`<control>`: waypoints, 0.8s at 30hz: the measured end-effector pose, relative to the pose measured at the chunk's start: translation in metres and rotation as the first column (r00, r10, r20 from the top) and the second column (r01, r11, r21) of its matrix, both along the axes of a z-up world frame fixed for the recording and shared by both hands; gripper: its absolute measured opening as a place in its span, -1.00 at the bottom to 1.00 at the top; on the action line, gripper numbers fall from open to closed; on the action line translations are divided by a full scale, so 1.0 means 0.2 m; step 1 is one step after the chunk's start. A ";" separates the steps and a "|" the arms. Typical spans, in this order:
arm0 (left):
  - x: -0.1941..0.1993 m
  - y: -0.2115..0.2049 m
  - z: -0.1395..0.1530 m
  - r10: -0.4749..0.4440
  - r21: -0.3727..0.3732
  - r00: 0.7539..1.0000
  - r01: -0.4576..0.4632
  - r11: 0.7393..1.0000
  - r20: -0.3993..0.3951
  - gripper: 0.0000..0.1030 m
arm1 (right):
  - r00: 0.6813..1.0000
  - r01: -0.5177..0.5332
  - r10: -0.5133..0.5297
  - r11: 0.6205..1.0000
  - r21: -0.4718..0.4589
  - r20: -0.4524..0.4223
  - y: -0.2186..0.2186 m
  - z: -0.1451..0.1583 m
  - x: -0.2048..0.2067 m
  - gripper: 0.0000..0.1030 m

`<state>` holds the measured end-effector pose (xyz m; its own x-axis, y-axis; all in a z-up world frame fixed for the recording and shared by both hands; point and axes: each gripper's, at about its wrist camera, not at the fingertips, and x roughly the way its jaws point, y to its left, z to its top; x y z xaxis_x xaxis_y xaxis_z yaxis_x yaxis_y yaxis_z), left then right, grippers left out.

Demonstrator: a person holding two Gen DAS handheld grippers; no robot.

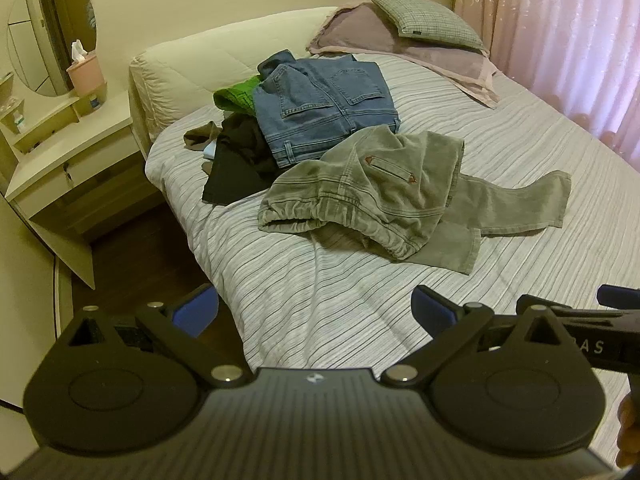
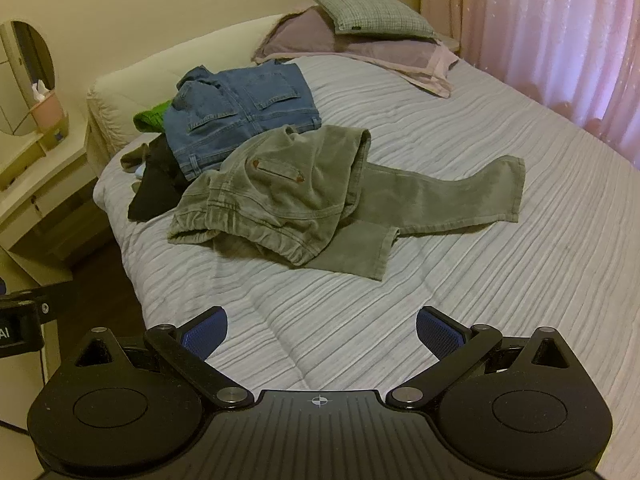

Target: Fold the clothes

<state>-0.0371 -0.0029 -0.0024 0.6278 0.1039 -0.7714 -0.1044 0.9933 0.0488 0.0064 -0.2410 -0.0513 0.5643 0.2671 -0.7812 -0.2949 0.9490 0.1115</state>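
Note:
Crumpled olive-green trousers [image 1: 384,188] [image 2: 288,196] lie in the middle of the striped bed [image 1: 320,300] [image 2: 440,280], waistband toward me, one leg stretched right. Behind them sit folded blue jeans [image 1: 324,104] [image 2: 240,116] on top of a black garment [image 1: 236,160] [image 2: 154,188] and a green one [image 1: 236,94] [image 2: 152,118]. My left gripper [image 1: 316,310] hangs open over the bed's near edge, well short of the trousers, nothing between its blue pads. My right gripper [image 2: 322,330] is likewise open and empty, just to the right of the left one.
Two pillows [image 1: 424,20] [image 2: 372,20] rest at the head of the bed by a pink curtain [image 1: 560,32] [image 2: 552,28]. A cream dressing table [image 1: 68,152] with an oval mirror and a pink tissue holder [image 1: 86,74] stands left of the bed. Dark floor lies between.

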 end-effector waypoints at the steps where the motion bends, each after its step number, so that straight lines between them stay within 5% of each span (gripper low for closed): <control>1: 0.01 0.00 0.00 -0.001 0.001 1.000 0.001 1.000 -0.001 0.97 | 1.000 0.002 -0.002 1.000 0.000 -0.001 0.00 0.00 0.00 1.00; 8: 0.04 0.04 -0.02 -0.006 -0.004 1.000 0.006 1.000 -0.001 0.97 | 1.000 0.025 -0.024 1.000 0.012 -0.013 0.02 -0.02 0.03 1.00; 24: 0.26 0.24 -0.15 -0.061 -0.042 0.997 0.059 0.997 -0.052 0.97 | 0.988 0.138 -0.119 0.968 0.209 -0.099 0.06 -0.12 0.19 1.00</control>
